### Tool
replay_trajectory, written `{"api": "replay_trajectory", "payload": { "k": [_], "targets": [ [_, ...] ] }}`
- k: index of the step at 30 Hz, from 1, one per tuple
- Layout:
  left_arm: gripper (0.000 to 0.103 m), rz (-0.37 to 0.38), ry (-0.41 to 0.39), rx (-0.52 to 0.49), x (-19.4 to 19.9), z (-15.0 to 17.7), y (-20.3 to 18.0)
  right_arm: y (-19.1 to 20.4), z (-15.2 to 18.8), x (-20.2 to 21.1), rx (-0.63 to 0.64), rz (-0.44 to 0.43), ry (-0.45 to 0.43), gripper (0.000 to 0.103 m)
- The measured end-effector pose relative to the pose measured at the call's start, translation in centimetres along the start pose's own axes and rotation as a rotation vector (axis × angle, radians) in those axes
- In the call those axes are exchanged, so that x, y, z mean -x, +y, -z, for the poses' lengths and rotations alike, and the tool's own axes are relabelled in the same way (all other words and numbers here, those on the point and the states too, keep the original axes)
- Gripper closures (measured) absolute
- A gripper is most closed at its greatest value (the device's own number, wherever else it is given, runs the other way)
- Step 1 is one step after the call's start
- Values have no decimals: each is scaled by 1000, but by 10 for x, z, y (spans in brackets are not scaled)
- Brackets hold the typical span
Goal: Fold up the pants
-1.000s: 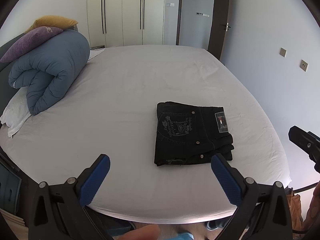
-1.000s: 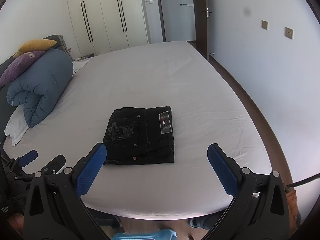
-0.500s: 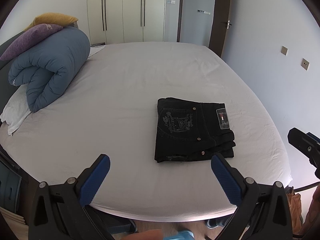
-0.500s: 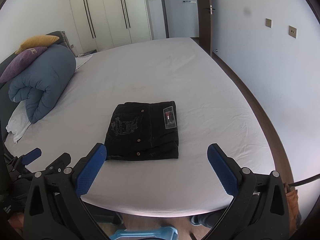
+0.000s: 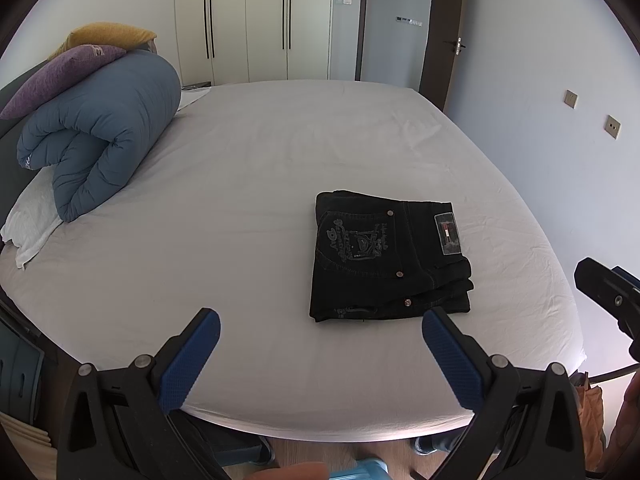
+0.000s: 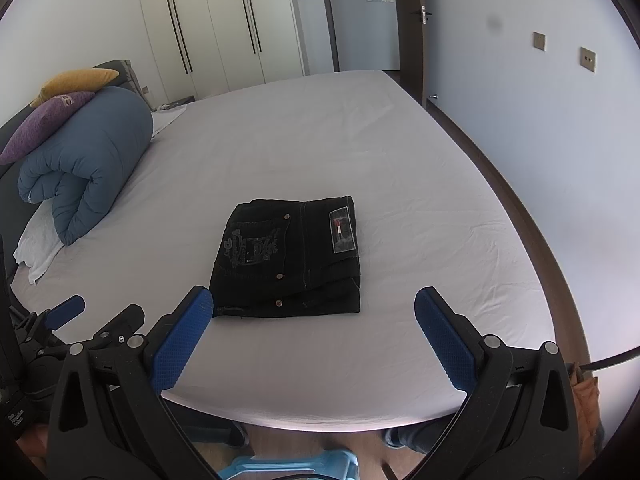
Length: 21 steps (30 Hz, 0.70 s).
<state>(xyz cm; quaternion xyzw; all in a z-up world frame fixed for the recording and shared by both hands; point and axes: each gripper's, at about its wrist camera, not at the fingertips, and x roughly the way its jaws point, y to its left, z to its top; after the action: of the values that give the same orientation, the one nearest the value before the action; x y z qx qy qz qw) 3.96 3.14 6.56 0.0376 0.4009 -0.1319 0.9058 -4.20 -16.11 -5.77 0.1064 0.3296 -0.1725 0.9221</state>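
Note:
Black pants [image 5: 384, 258] lie folded into a flat rectangle on the white bed [image 5: 248, 184], near its front edge, with a back pocket and a brand label facing up. They also show in the right wrist view [image 6: 290, 256]. My left gripper [image 5: 320, 354] is open and empty, held above the bed's front edge, short of the pants. My right gripper [image 6: 314, 334] is open and empty, just in front of the pants. Neither touches the cloth.
A rolled blue duvet [image 5: 96, 132] with purple and yellow pillows lies at the bed's left side, on a white towel [image 5: 32, 220]. White wardrobes [image 5: 256, 20] and a door stand behind. A wall runs along the right. Wooden floor shows below the bed edge.
Both grippers have drawn back and up a little from the bed. The pants lie as before. Both stay open.

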Motion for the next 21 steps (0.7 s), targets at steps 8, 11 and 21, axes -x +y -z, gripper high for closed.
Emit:
{"api": "replay_trajectory", "payload": {
  "k": [8, 11, 21],
  "targets": [
    [0, 0, 8, 2, -2, 2, 1, 3, 4, -4, -2, -3, 10, 0],
    [0, 1, 10, 1, -3, 1, 1, 4, 5, -5, -1, -4, 13, 0],
    [0, 0, 10, 1, -3, 2, 0, 4, 6, -7, -4, -6, 19, 0]
  ]
}}
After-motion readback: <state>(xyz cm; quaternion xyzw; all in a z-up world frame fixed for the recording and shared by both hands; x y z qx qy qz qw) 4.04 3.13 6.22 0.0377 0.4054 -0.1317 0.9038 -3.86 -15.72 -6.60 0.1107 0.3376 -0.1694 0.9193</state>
